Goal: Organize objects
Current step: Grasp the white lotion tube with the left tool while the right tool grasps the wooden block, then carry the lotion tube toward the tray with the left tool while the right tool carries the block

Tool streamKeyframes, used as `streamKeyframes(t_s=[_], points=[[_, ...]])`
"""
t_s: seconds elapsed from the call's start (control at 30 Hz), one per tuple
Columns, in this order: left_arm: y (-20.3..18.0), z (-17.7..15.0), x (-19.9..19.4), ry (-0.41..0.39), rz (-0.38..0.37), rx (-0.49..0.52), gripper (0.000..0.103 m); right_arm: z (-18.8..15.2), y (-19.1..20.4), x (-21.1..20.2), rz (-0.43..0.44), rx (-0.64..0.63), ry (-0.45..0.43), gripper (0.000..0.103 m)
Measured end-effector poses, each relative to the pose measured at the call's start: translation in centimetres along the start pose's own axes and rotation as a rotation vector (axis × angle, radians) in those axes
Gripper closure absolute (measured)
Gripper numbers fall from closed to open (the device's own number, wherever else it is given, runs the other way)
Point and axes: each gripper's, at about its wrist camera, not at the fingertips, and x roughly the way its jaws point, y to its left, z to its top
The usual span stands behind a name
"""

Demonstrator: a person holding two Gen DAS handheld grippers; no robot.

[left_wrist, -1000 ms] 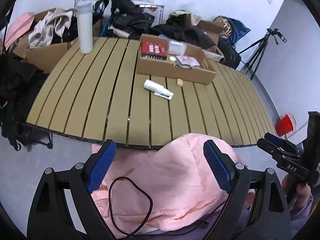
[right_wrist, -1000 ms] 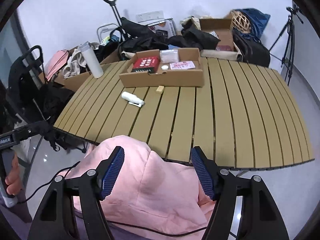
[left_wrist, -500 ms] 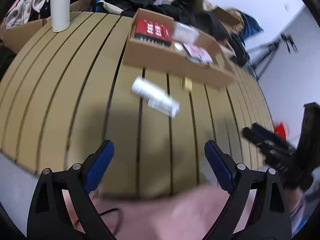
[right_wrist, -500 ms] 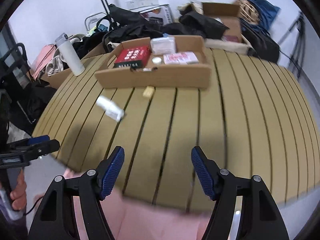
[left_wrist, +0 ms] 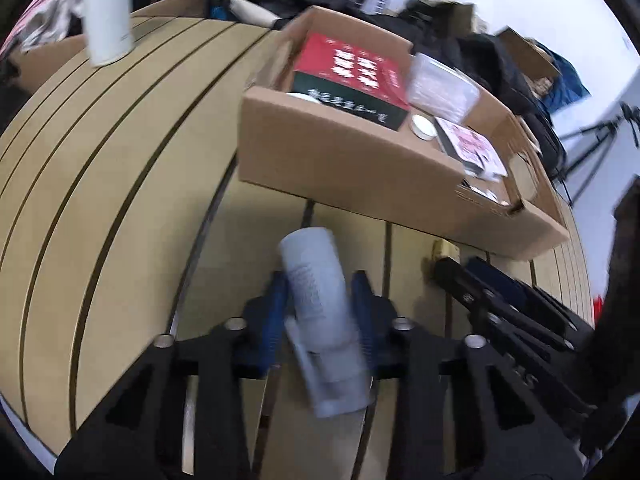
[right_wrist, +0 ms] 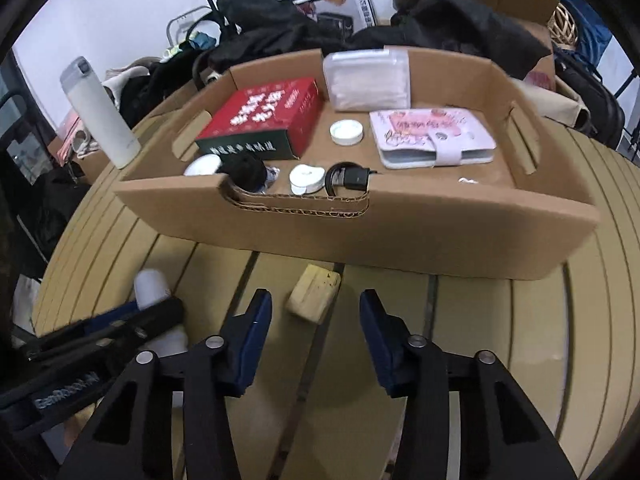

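Observation:
My left gripper (left_wrist: pixel 318 300) is shut on a small white bottle (left_wrist: pixel 320 312) just above the slatted wooden table (left_wrist: pixel 100 200), in front of the open cardboard box (left_wrist: pixel 360 176). The bottle's end also shows in the right wrist view (right_wrist: pixel 151 288), with the left gripper (right_wrist: pixel 120 320) over it. My right gripper (right_wrist: pixel 316 312) is open and low over the table. A small pale yellow block (right_wrist: pixel 314 292) lies just ahead of its fingertips, near the box's front wall (right_wrist: pixel 400 236). The block also shows in the left wrist view (left_wrist: pixel 442 249).
The box holds a red carton (right_wrist: pixel 264 118), a clear plastic case (right_wrist: pixel 366 80), a pink wallet (right_wrist: pixel 432 136), round white lids (right_wrist: pixel 346 132) and a black cable (right_wrist: pixel 348 178). A tall white flask (right_wrist: pixel 100 114) stands at the table's far left. Bags and clothes lie behind.
Both grippers moved forward from my lap over the table toward the box. The left gripper closed on the white bottle. The right gripper narrowed and came up to the yellow block.

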Motion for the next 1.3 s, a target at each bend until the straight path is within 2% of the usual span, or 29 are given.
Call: streamKeyframes(t_s=[0.03, 0.07, 0.1, 0.27, 0.37, 0.5, 0.73, 0.87, 1.17, 1.3], points=[[0.1, 0.1, 0.0, -0.002, 0.001, 0.006, 0.076, -0.1, 0.2, 0.2, -0.006, -0.010, -0.003, 0.065], [0.2, 0.1, -0.1, -0.008, 0.006, 0.006, 0.076, 0.0, 0.2, 0.3, -0.016, -0.018, -0.012, 0.073], [0.4, 0.3, 0.0, -0.010, 0.006, 0.004, 0.076, -0.2, 0.1, 0.2, -0.021, -0.022, -0.018, 0.075], [-0.3, 0.1, 0.1, 0.003, 0.019, 0.048, 0.077, -1.5, -1.1, -2.0, -0.046, -0.007, -0.026, 0.077], [-0.4, -0.2, -1.4, 0.000, -0.012, 0.020, 0.079, -2.3, -2.0, -4.6, -0.051, 0.017, -0.034, 0.077], [-1.2, -1.0, -7.1, -0.067, -0.042, 0.037, 0.079, -3.8, -2.7, -10.2, -0.047, 0.040, -0.076, 0.077], [-2.2, -5.8, -18.4, -0.146, -0.086, 0.055, 0.079, -8.6, -1.8, -21.3, -0.042, 0.052, -0.181, 0.077], [-2.8, -7.9, -20.9, -0.155, -0.103, 0.080, 0.079, -11.4, -1.0, -25.2, -0.044, 0.050, -0.206, 0.077], [-4.8, -9.0, -23.1, -0.180, -0.129, 0.131, 0.079, -12.5, 0.4, -27.9, -0.040, 0.031, -0.257, 0.077], [-6.1, -6.3, -23.9, -0.176, -0.190, 0.151, 0.079, -11.1, 0.2, -28.5, -0.053, 0.014, -0.284, 0.077]])
